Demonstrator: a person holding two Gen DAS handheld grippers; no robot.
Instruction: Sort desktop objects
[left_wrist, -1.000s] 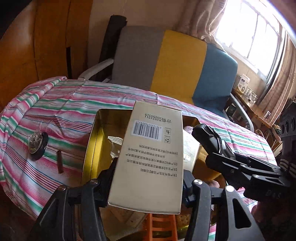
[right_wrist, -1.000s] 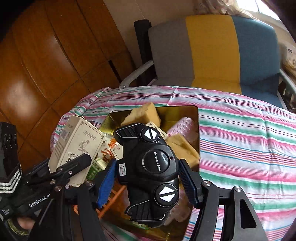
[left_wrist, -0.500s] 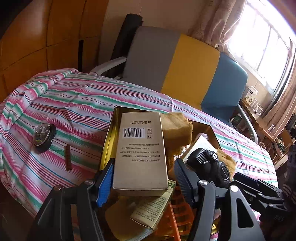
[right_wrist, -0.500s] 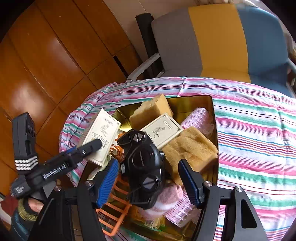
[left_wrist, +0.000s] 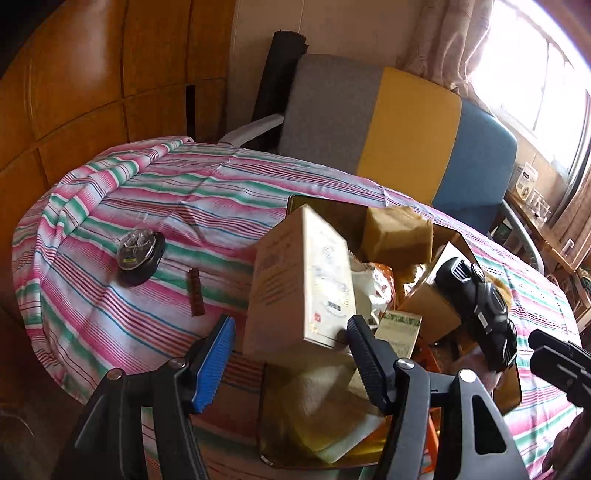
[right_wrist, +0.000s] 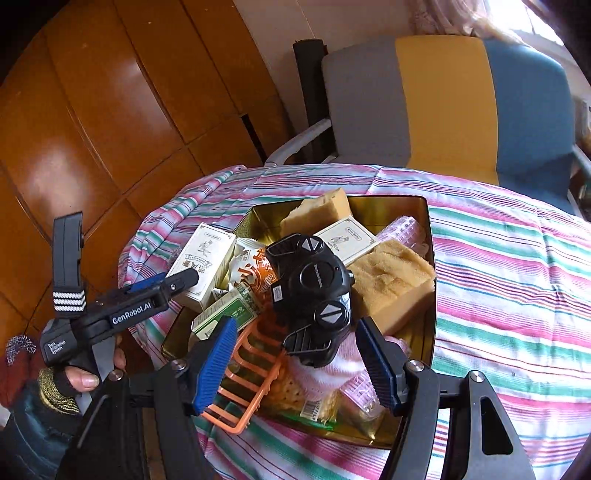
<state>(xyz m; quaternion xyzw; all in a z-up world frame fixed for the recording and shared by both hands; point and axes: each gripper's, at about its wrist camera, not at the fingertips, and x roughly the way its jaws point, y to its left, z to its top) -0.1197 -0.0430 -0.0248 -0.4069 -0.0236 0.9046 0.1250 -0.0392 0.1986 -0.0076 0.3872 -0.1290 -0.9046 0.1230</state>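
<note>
A gold tin tray (right_wrist: 430, 236) on the striped tablecloth is piled with objects. My left gripper (left_wrist: 291, 360) is open; the beige carton (left_wrist: 306, 280) stands loose just beyond its fingers, at the tray's left edge, also seen in the right wrist view (right_wrist: 201, 264). My right gripper (right_wrist: 299, 360) is open; the black Mercedes-Benz toy controller (right_wrist: 314, 291) lies on the pile ahead of it, also visible in the left wrist view (left_wrist: 480, 314). The left gripper shows in the right wrist view (right_wrist: 184, 278).
In the tray lie yellow sponges (right_wrist: 391, 280), a second carton (right_wrist: 347, 238), a snack bag (right_wrist: 255, 271), a green box (right_wrist: 229, 314), an orange rack (right_wrist: 243, 373) and pink items (right_wrist: 402, 230). On the cloth to the left sit a round black disc (left_wrist: 140, 251) and a brown bar (left_wrist: 195, 291). A chair (left_wrist: 406, 122) stands behind.
Both grippers opened and drew back. The carton left the left fingers and now stands at the tray's edge. The controller left the right fingers and rests on the pile.
</note>
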